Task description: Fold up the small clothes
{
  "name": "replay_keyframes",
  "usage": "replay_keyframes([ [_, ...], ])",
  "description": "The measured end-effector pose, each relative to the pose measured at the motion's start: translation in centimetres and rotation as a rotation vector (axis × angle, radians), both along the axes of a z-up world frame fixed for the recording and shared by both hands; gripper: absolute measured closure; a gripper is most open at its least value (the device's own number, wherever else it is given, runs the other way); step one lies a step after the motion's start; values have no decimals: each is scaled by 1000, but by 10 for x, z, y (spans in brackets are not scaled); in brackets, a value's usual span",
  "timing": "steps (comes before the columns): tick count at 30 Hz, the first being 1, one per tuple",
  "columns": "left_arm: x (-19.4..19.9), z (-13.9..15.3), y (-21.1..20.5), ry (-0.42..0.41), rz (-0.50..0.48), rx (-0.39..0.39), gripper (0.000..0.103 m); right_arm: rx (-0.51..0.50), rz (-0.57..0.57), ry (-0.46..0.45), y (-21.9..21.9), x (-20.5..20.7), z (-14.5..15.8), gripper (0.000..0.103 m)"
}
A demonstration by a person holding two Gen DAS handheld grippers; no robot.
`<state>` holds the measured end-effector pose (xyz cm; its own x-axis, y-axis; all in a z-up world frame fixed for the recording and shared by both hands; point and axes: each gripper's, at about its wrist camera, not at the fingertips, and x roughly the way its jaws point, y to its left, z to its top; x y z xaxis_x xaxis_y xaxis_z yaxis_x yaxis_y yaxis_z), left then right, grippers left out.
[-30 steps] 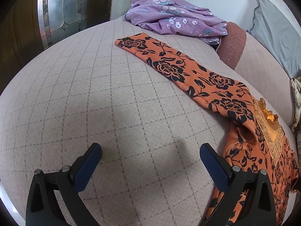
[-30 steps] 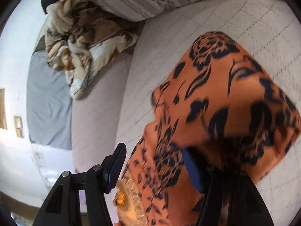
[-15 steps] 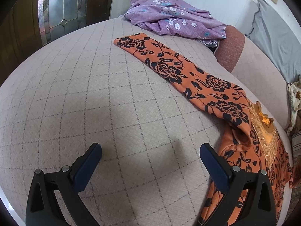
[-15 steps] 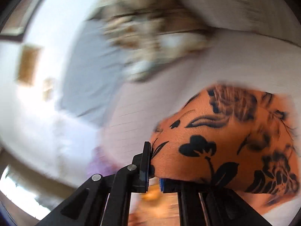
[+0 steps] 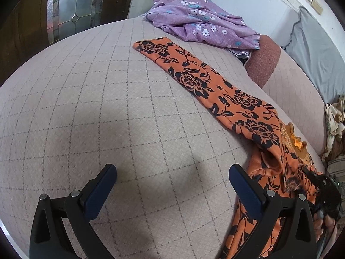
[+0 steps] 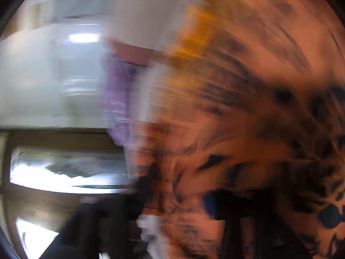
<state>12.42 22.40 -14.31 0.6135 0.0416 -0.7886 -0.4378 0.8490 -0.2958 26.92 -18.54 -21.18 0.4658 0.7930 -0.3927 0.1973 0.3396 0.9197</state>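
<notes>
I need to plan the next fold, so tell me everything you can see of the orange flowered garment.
The orange garment is a soft, thin-looking fabric printed with black flowers and vines. One long sleeve lies flat and straight across the quilted bed cover, its cuff pointing toward the purple clothes. The body is bunched at lower right, showing a gold lace neckline. The right wrist view shows it only as blur.
</notes>
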Motion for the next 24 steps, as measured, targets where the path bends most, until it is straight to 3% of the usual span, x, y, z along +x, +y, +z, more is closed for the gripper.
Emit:
replay_keyframes([
  [2,1,0,1,-7,15,-10,0,21,1,-32,-6,-7,11,45],
  [3,2,0,0,-9,15,-11,0,21,21,-38,-7,-9,19,31],
  [8,1,3,-6,-29,-29,-15,0,-77,83,-130,-34,-39,50,30],
  [12,-8,21,-16,-136,-105,-87,1,-277,89,-178,-65,-84,58,30],
  [14,-12,33,-32,-185,-220,-183,1,-311,76,-194,-83,-98,58,29],
  [16,-6,44,-65,-185,-351,-299,1,-353,45,-204,-105,-111,57,29],
  [18,6,48,-91,-170,-414,-427,1,-341,19,-203,-125,-121,55,29],
  [20,32,41,-121,-107,-440,-606,1,-321,-8,-201,-135,-124,52,29],
  [22,54,31,-140,-55,-409,-710,1,-298,-29,-211,-141,-122,52,29],
  [24,79,16,-153,-2,-365,-752,1,-278,-49,-230,-150,-127,54,29],
])
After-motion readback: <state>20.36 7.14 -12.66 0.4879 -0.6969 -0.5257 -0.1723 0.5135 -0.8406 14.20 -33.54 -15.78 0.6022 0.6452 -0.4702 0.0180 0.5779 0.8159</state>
